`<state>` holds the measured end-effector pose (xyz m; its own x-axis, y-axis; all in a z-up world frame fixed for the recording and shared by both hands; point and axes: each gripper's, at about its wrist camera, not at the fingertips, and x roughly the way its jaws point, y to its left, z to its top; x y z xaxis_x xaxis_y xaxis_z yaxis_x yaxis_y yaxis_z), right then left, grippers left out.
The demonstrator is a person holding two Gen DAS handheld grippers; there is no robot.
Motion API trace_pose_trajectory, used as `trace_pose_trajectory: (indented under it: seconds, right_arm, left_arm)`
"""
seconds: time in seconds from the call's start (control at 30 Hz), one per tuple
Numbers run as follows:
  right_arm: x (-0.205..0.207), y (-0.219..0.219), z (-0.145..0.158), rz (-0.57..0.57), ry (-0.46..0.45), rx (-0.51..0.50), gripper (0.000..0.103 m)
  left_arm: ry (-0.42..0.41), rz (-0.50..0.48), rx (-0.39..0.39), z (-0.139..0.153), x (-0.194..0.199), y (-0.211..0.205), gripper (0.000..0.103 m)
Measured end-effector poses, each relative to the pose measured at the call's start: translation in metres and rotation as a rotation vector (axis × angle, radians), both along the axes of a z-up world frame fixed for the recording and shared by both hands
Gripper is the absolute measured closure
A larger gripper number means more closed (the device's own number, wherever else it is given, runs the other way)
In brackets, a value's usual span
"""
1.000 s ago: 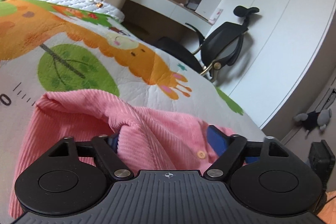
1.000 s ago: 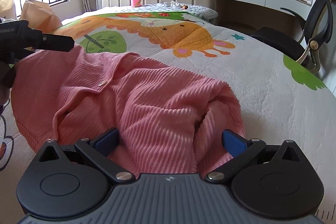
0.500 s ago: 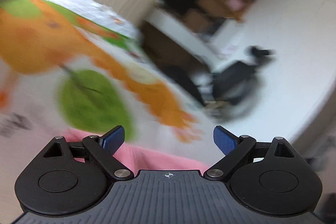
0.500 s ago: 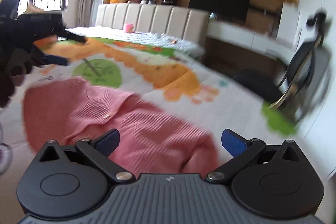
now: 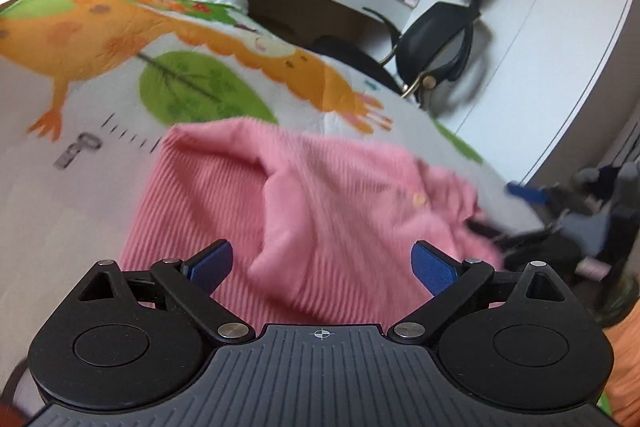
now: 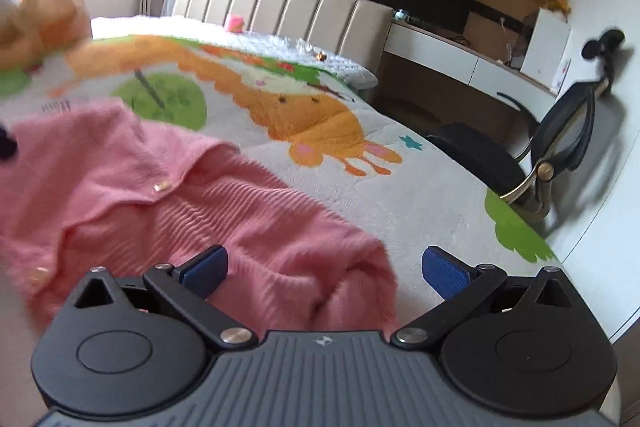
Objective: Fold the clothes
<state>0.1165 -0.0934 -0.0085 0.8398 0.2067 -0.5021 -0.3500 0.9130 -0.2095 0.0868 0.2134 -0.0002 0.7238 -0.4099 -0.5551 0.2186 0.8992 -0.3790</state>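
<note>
Hand-held grippers (image 5: 322, 263) (image 6: 324, 269) wide apart, empty, above pink cardigan (image 5: 320, 195).

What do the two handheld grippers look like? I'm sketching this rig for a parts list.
Both look alike. The left gripper and right gripper each have a dark grey ribbed body with a small crosshair mark, two round black discs, black link arms with silver pivot pins, and blue ridged pads. No cables or sleeves are visible.

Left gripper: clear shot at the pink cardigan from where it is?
Probably yes. The left gripper is open, its jaws having just been opening, with nothing pinched. The pink cardigan lies on the bedspread right ahead, nothing between. The right gripper, also open, sits at the far end.
</note>
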Motion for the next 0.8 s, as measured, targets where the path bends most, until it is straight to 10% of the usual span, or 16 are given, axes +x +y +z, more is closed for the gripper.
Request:
trace_pose_trajectory:
  seconds: [0.17, 0.3, 0.53, 0.67, 0.8]
  right_arm:
    - [-0.016, -0.078, 0.012, -0.09, 0.133, 0.259, 0.005]
    - [-0.025, -0.108, -0.005, -0.139, 0.226, 0.322, 0.045]
    - [-0.02, -0.094, -0.023, -0.082, 0.303, 0.405, 0.051]
    - [-0.015, -0.071, -0.024, -0.026, 0.305, 0.352, 0.096]
    - [-0.03, -0.079, -0.014, -0.009, 0.279, 0.35, 0.1]
  left_arm:
    - [-0.028, 0.18, 0.07, 0.003, -0.013, 0.028, 0.004]
    - [-0.035, 0.286, 0.209, 0.003, -0.003, 0.029, 0.006]
    - [0.019, 0.288, 0.318, -0.021, 0.027, 0.011, 0.029]
    - [0.028, 0.245, 0.295, -0.017, 0.02, 0.005, 0.085]
    - [0.039, 0.172, 0.283, -0.013, -0.002, -0.009, 0.094]
